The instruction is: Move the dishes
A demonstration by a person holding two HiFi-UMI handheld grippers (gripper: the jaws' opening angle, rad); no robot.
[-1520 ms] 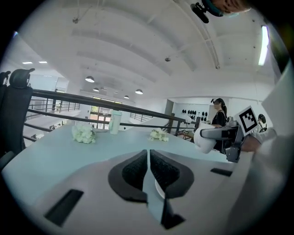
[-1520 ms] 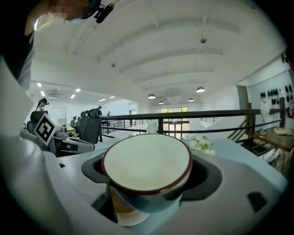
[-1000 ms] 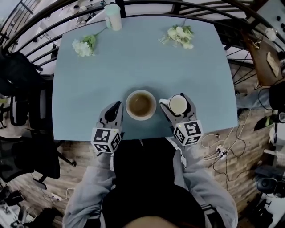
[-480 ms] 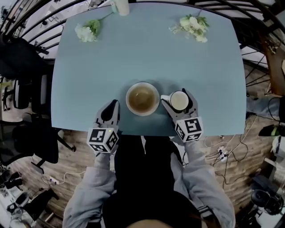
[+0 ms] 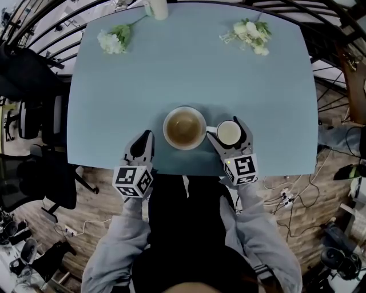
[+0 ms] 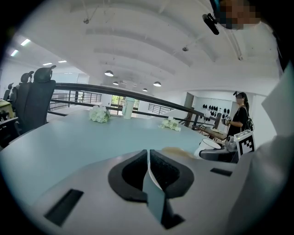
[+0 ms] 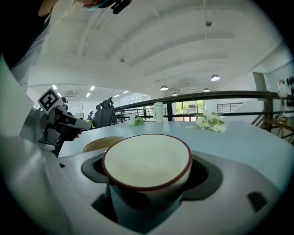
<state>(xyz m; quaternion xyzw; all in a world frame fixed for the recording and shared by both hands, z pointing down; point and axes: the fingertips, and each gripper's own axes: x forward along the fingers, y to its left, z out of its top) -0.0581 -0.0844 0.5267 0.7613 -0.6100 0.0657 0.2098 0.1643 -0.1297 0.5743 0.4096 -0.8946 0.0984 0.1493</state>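
A white cup with a dark red rim (image 5: 229, 133) (image 7: 147, 158) sits between the fingers of my right gripper (image 5: 227, 130), which is shut on it low over the blue table (image 5: 189, 74), near its front edge. Just left of the cup a beige bowl (image 5: 184, 127) (image 7: 98, 143) with a brown inside stands on the table. My left gripper (image 5: 147, 136) (image 6: 148, 153) is left of the bowl and apart from it, its dark pads together with nothing between them. From the left gripper view the cup (image 6: 209, 146) shows at the right, in the other gripper.
Two bunches of white flowers (image 5: 114, 40) (image 5: 250, 33) lie at the far corners of the table, with a pale green tumbler (image 5: 156, 8) at the far edge. A dark railing curves round the far side. Black office chairs (image 5: 34, 114) stand to the left.
Both grippers have sunk a little toward the table by its front edge, the right one still with the cup. The bowl has stayed in place.
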